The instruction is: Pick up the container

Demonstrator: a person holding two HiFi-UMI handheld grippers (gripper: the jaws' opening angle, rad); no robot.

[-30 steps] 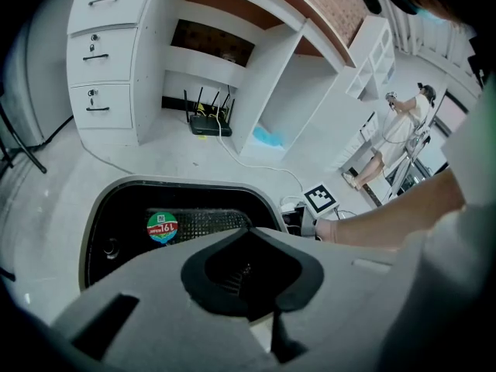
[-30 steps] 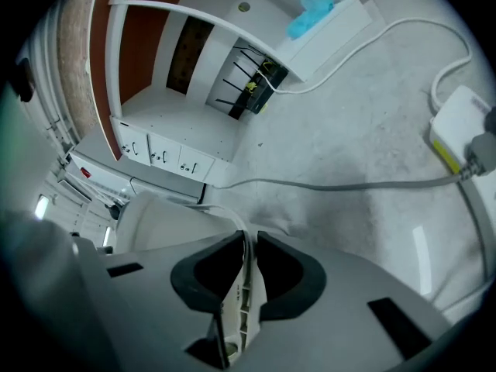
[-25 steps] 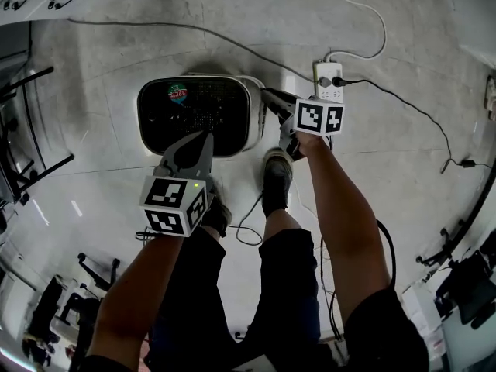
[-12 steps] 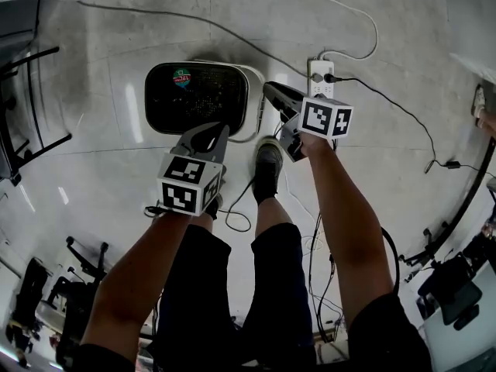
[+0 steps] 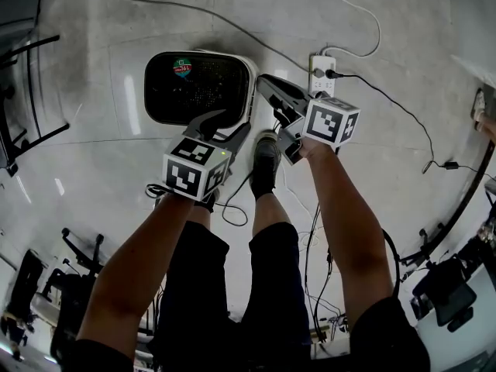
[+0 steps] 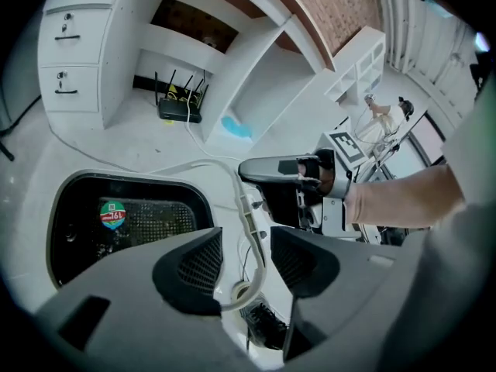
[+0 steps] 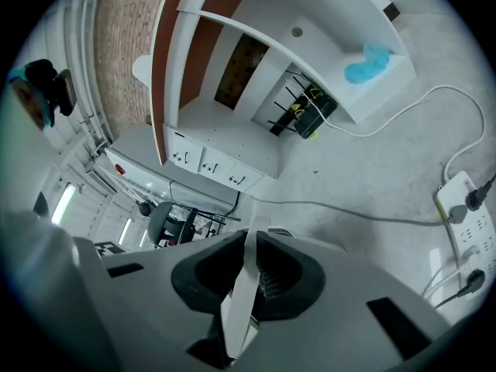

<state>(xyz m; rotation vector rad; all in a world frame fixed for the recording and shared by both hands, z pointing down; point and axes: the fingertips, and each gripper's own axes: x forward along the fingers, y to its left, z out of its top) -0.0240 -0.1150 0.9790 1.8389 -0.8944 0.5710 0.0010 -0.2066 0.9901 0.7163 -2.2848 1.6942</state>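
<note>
The container (image 5: 198, 87) is a white tub with a black inside and a round sticker, standing on the floor ahead of the person's feet. Its thin white handle (image 6: 245, 208) curves off its right rim. My left gripper (image 5: 229, 124) hovers at the tub's near right edge. Its jaws are opening, and the handle's looped end lies between them (image 6: 246, 242) without being pressed. My right gripper (image 5: 263, 84) sits at the tub's right side. In the right gripper view it (image 7: 249, 258) is shut on the white handle strip (image 7: 239, 301).
A white power strip (image 5: 324, 70) with plugged cables lies just right of the tub. The person's shoe (image 5: 263, 161) stands below the grippers, with a thin cord looping beside it. Black chair frames (image 5: 31, 91) stand at the left. White cupboards hold a router (image 6: 177, 108).
The left gripper's jaws have gone from shut to spread apart around the handle. It has shifted slightly right, closer to the right gripper, which keeps its hold.
</note>
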